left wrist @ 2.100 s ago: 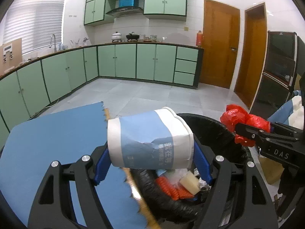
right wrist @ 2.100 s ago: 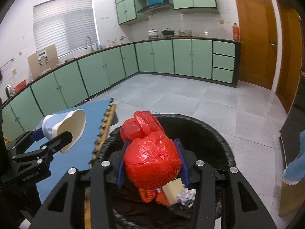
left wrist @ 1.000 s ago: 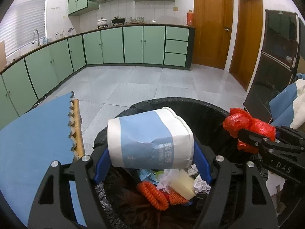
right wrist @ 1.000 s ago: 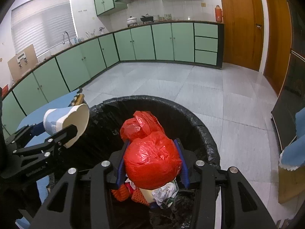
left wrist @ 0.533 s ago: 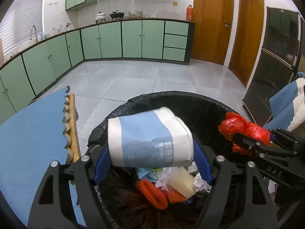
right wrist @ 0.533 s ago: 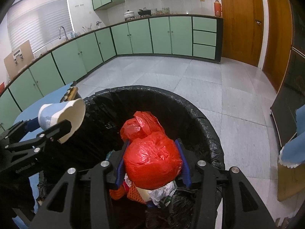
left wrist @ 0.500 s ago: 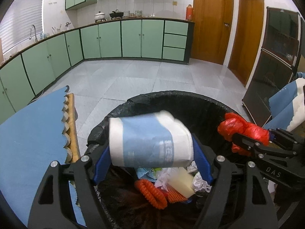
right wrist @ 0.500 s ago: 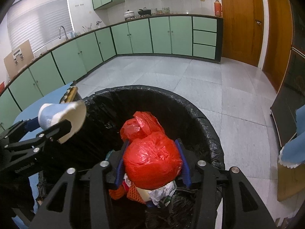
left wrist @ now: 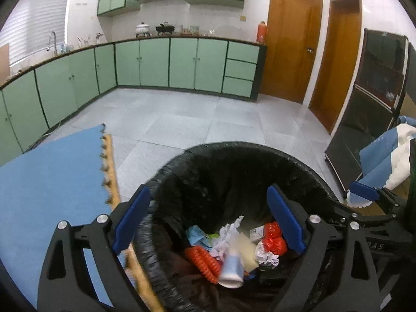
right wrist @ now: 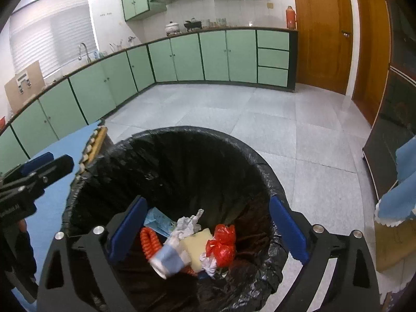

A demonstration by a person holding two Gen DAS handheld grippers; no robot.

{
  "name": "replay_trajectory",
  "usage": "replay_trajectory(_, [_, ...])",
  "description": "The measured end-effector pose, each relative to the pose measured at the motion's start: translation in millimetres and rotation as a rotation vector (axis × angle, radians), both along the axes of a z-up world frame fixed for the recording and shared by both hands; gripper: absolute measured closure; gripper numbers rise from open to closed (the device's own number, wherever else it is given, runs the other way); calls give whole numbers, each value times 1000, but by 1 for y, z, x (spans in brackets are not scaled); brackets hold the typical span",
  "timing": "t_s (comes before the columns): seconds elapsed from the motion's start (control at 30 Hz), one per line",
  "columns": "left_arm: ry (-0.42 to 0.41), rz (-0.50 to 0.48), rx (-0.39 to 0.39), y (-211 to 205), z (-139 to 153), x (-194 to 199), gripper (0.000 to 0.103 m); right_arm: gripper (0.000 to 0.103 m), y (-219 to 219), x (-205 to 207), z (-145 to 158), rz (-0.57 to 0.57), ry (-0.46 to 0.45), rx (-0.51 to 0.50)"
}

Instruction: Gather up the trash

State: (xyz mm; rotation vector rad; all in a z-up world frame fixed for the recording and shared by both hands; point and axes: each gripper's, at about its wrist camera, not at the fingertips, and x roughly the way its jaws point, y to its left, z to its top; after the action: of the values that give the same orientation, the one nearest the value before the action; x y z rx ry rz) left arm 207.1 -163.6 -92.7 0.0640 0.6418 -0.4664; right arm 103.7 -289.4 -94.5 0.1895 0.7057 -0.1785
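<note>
Over the black-lined bin (left wrist: 234,156), the left gripper (left wrist: 208,218) and right gripper (right wrist: 208,228) were opening, empty, the paper cup (right wrist: 167,261) and red bag (right wrist: 222,245) lying inside it.

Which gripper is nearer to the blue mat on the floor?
Left. The left gripper hangs at the bin's edge beside the blue mat; the right gripper is over the bin's far side.

Paper cup (left wrist: 231,267) blurring inside bin (left wrist: 234,156); bin's near rim running off bottom edge; trash beneath cup staying partly hidden.
</note>
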Motion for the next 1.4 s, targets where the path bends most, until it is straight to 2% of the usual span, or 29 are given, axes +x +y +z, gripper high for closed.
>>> replay_trajectory(0.27, [-30,90,-16,46,30,-22,11,6,27,-22,33,53,-59,26])
replay_trajectory(0.5, [-53,153,13,79,46,-52,10,6,58,-38,59,116,-88,12])
replay_trajectory(0.93, [-125,177,35,109,74,-109,7,6,94,-73,95,148,-130,16])
replay_trajectory(1.4, [-163,217,22,134,107,-150,6,6,130,-107,129,209,-164,-41])
